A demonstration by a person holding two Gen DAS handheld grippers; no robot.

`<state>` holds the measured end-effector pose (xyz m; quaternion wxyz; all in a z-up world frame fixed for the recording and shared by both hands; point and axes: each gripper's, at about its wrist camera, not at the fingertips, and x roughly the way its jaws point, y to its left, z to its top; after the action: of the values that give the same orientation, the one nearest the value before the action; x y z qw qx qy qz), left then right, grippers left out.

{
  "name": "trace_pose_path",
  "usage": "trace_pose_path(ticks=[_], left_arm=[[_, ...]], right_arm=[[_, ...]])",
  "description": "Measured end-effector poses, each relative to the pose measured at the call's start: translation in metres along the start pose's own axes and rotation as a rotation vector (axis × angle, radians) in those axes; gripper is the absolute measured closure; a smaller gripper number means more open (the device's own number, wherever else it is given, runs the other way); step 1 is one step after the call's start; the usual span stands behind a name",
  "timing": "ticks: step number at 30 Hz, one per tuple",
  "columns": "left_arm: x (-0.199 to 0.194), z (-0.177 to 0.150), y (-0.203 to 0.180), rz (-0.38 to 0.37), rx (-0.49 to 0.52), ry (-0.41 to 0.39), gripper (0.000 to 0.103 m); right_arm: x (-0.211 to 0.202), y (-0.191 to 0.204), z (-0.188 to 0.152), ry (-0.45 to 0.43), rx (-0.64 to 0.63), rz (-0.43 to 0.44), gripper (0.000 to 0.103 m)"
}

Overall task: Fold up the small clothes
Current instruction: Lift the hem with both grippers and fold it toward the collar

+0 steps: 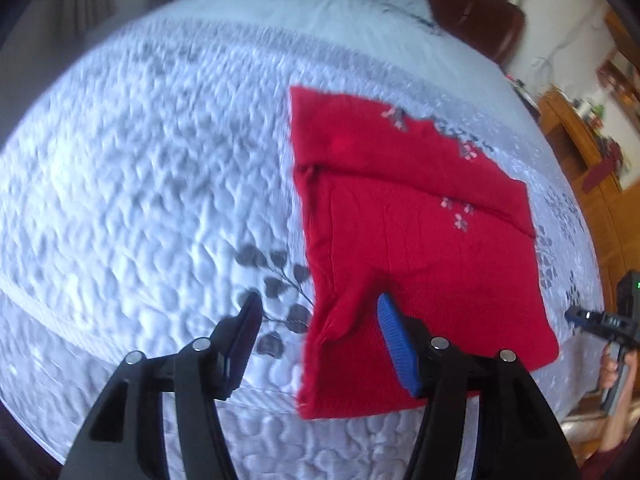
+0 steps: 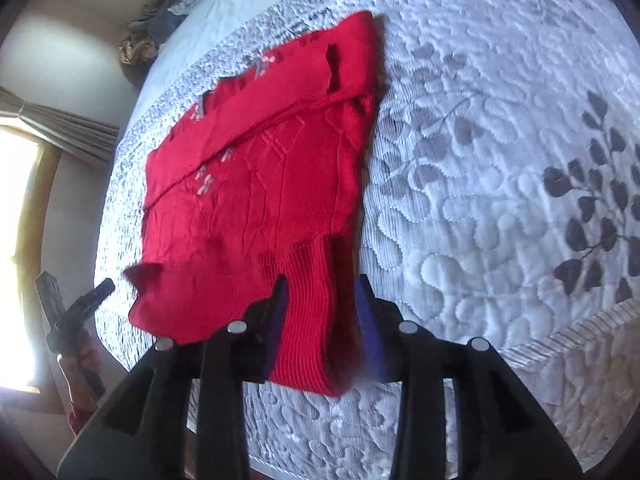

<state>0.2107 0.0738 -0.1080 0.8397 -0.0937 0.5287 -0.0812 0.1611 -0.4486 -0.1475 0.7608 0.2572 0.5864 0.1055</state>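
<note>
A red knitted sweater [image 1: 420, 240] lies folded into a rough square on the pale quilted bedspread [image 1: 140, 160]. Small flower embroidery shows near its collar. My left gripper [image 1: 318, 304] stands open over the sweater's near left corner: one finger is above the quilt, and the blue pad [image 1: 394, 344] is above the cloth. In the right wrist view the sweater [image 2: 260, 184] has its ribbed hem [image 2: 312, 320] lying between the fingers of my right gripper [image 2: 321, 284]. That gripper is open, with a dark gap beside its right pad. Each gripper also appears at the edge of the other's view.
The bedspread [image 2: 480, 160] with grey leaf prints stretches wide on both sides. A brown headboard [image 1: 480, 12] and a wooden cabinet [image 1: 580, 140] stand beyond the bed. A bright window [image 2: 16, 240] with a curtain [image 2: 60, 120] is on the left, and a heap of clothes [image 2: 152, 32] lies at the far end.
</note>
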Motion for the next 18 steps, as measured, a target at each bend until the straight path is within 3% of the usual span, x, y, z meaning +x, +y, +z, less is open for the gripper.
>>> trace_pose_path(ticks=[4,9,14,18], left_arm=[[-0.012,-0.002,-0.010,0.024,0.151,-0.028,0.043],[0.012,-0.007,-0.034,0.067,0.304,-0.014,0.043],[0.042,-0.004,-0.044,0.063,0.332,0.018,0.043],[0.066,0.002,-0.037,0.111,0.319,0.048,0.043]], right_arm=[[-0.015,-0.002,-0.005,-0.023,-0.040,0.040,0.068],[-0.008,0.008,-0.004,-0.008,-0.108,0.015,0.068],[0.016,0.023,-0.001,0.027,-0.166,-0.013,0.067],[0.029,0.024,0.004,0.039,-0.180,-0.026,0.065]])
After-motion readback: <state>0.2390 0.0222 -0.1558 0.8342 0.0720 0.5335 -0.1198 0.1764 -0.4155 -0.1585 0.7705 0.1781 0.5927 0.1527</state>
